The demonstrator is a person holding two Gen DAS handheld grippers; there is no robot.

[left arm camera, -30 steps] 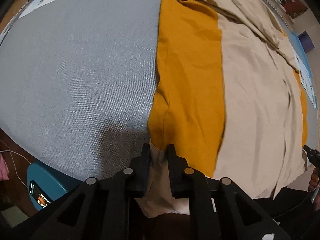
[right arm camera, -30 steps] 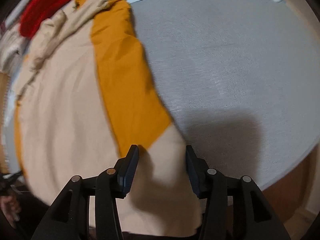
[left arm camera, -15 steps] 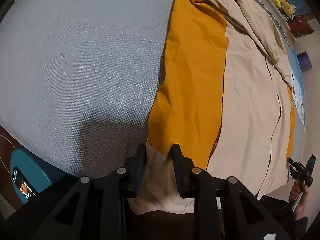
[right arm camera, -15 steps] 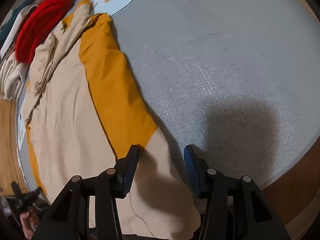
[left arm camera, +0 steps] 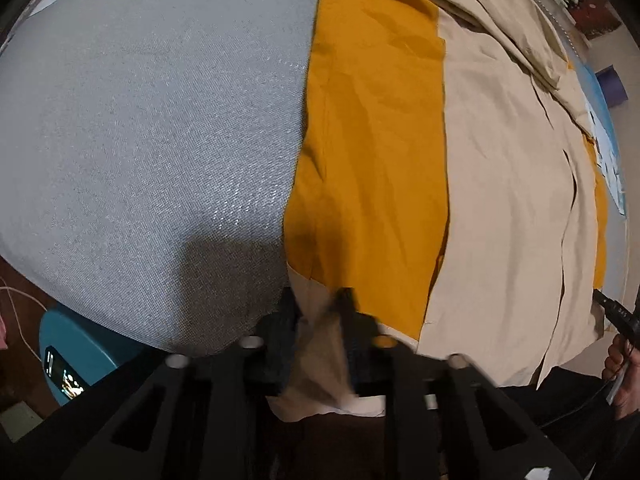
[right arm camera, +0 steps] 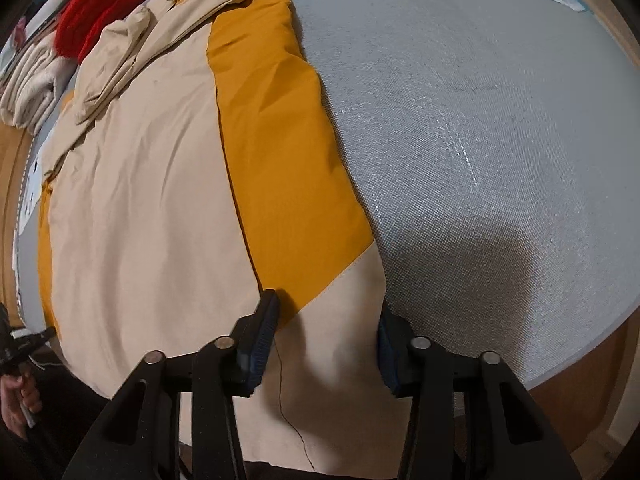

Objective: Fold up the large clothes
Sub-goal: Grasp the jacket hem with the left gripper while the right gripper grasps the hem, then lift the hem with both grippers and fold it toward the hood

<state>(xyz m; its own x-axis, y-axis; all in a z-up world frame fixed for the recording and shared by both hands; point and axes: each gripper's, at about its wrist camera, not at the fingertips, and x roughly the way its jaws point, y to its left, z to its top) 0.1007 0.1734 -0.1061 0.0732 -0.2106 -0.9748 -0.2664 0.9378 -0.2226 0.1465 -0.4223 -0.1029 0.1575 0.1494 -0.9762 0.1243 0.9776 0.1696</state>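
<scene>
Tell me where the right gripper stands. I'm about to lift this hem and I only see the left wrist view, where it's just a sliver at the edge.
Observer: The right gripper straddles the beige hem corner of the garment, just below the orange panel. Its jaws are closing, with cloth between them.
Operator: Is anything loose near that corner that could snag?
Observer: Yes, a thin dark thread trails down the beige hem from beside the jaw nearer the middle of the garment.
</scene>
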